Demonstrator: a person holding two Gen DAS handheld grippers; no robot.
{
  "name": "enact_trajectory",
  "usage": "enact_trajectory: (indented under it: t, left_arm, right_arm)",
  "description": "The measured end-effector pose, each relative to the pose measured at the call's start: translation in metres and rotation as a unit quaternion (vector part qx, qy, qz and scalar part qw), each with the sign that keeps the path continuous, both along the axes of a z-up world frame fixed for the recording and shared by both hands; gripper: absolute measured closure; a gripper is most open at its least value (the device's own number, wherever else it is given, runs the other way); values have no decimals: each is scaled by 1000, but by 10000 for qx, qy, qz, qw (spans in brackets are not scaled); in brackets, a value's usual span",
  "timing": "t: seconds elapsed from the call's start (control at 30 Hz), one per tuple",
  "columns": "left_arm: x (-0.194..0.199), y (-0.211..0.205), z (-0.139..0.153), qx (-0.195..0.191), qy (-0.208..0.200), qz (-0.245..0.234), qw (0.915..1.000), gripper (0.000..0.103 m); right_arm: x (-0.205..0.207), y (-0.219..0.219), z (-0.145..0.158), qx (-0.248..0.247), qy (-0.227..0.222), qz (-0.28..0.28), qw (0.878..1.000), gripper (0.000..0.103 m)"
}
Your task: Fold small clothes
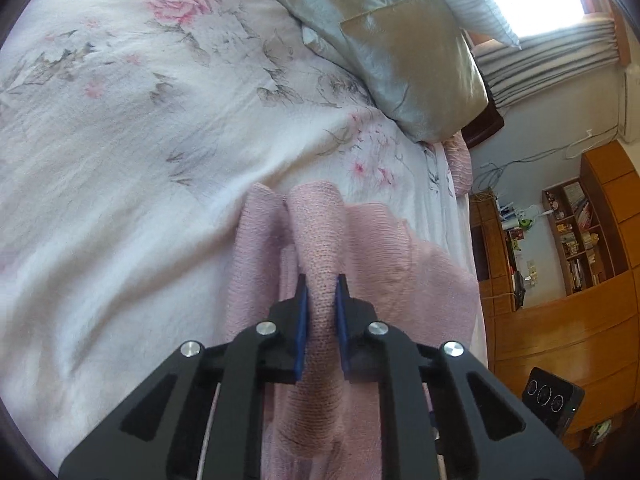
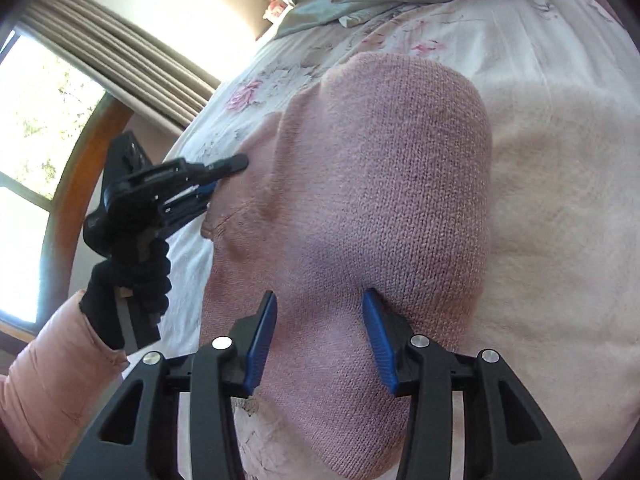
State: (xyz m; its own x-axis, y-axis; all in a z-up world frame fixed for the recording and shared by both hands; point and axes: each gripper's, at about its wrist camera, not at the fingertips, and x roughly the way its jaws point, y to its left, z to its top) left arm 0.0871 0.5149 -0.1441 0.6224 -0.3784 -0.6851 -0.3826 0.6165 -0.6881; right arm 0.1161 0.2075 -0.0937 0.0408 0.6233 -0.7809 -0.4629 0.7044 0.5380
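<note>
A pink knitted garment [image 2: 380, 160] lies spread on the bed, its far end rounded over in a fold. In the left wrist view my left gripper [image 1: 321, 286] is shut on a raised ridge of the pink garment [image 1: 320, 232], with the knit pinched between the blue pads. The right wrist view shows that same left gripper [image 2: 230, 172] at the garment's left edge, held by a black-gloved hand [image 2: 132, 276] with a pink sleeve. My right gripper [image 2: 320, 300] stands open over the near part of the garment, the fingers wide apart and the cloth lying between them.
The floral white bedcover [image 1: 140, 140] stretches to the left. Satin pillows [image 1: 400, 60] sit at the head of the bed. Past the bed's right edge are wooden shelves [image 1: 580, 232] and a black device [image 1: 552, 396]. A window [image 2: 40, 120] with curtains lies beyond the left hand.
</note>
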Motion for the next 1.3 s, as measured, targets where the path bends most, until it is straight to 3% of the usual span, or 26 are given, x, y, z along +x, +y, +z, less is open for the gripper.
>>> enact_trajectory:
  t: [0.07, 0.13, 0.2, 0.33, 0.53, 0.63, 0.7, 0.83, 1.07, 1.3]
  left_arm:
    - [-6, 3, -20, 3, 361, 57, 9993, 92]
    - [-10, 6, -28, -46, 403, 86, 9991, 90]
    - [-15, 9, -21, -8, 385, 137, 9992, 79]
    - [-39, 5, 7, 283, 276, 93, 9992, 60]
    - [-88, -41, 26, 116, 395, -437, 9982, 47]
    - [-99, -68, 25, 138, 492, -745, 9959, 47]
    - [-100, -81, 22, 380, 644, -891, 9932, 48]
    - [-99, -83, -2, 409, 1013, -856, 9903, 69]
    - [-101, -81, -24, 510, 1081, -933, 9884, 62]
    - [-105, -75, -24, 371, 999, -901, 9902, 57]
  right_arm:
    - [4, -3, -11, 116, 159, -61, 9998, 64]
    - [5, -1, -16, 137, 222, -25, 9997, 65]
    - [4, 0, -11, 93, 156, 41, 9998, 64]
    - [-7, -4, 14, 161, -69, 66, 9998, 48]
    - [-38, -20, 38, 116, -372, 88, 9992, 46]
    - [-51, -20, 35, -227, -498, 138, 9984, 46]
    - [-56, -22, 29, -227, -432, 147, 9987, 47]
    - [-59, -27, 5, -404, -180, 39, 9990, 48]
    - [-48, -46, -31, -322, 243, -324, 9987, 57]
    - [-46, -40, -33, -445, 169, -274, 9985, 57]
